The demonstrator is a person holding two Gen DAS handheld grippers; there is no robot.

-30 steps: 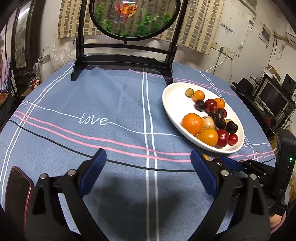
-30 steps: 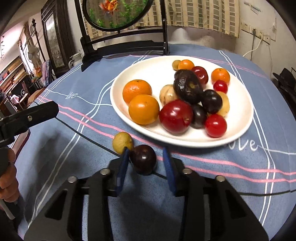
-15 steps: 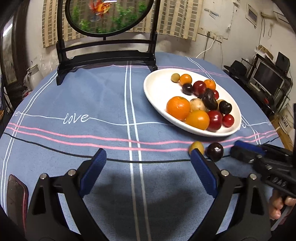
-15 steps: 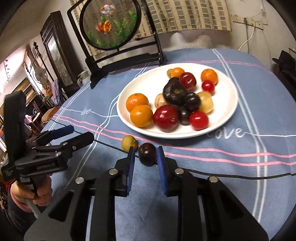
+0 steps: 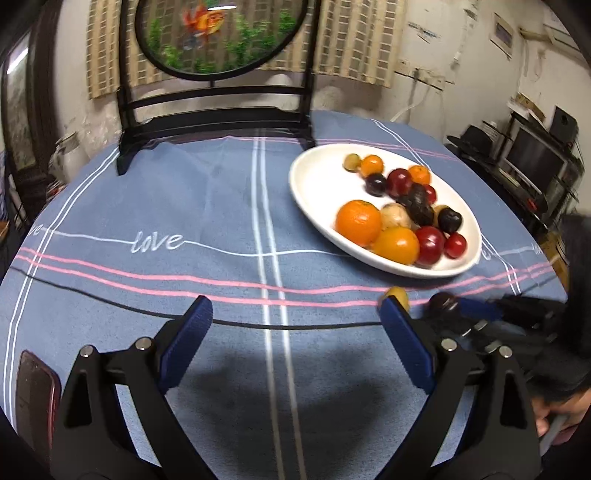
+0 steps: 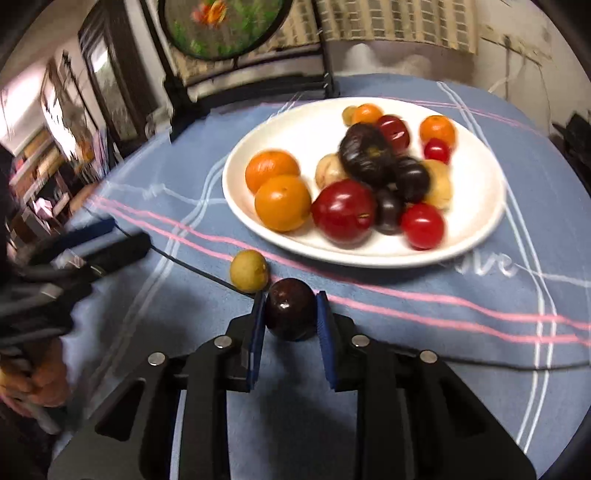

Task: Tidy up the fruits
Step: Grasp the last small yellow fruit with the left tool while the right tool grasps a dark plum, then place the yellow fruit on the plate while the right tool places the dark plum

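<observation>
A white oval plate [image 6: 288, 147] holds several fruits: oranges, red and dark plums, small yellow ones. It also shows in the left wrist view [image 5: 314, 192]. My right gripper [image 6: 290, 310] is shut on a dark plum [image 6: 290, 308] just in front of the plate; the same plum [image 5: 443, 302] shows in the left wrist view. A small yellow fruit [image 6: 248, 270] lies on the cloth to its left, also seen partly behind my left finger [image 5: 397, 294]. My left gripper [image 5: 295, 317] is open and empty over the blue tablecloth [image 5: 184, 206].
A black stand with a round goldfish picture [image 5: 218, 33] stands at the table's far side. A red phone [image 5: 33, 395] lies at the near left edge. Shelves and a monitor [image 5: 532, 158] stand right of the table.
My right gripper has closed on the dark plum and moved nearer the plate. The left gripper has shifted, staying open.
</observation>
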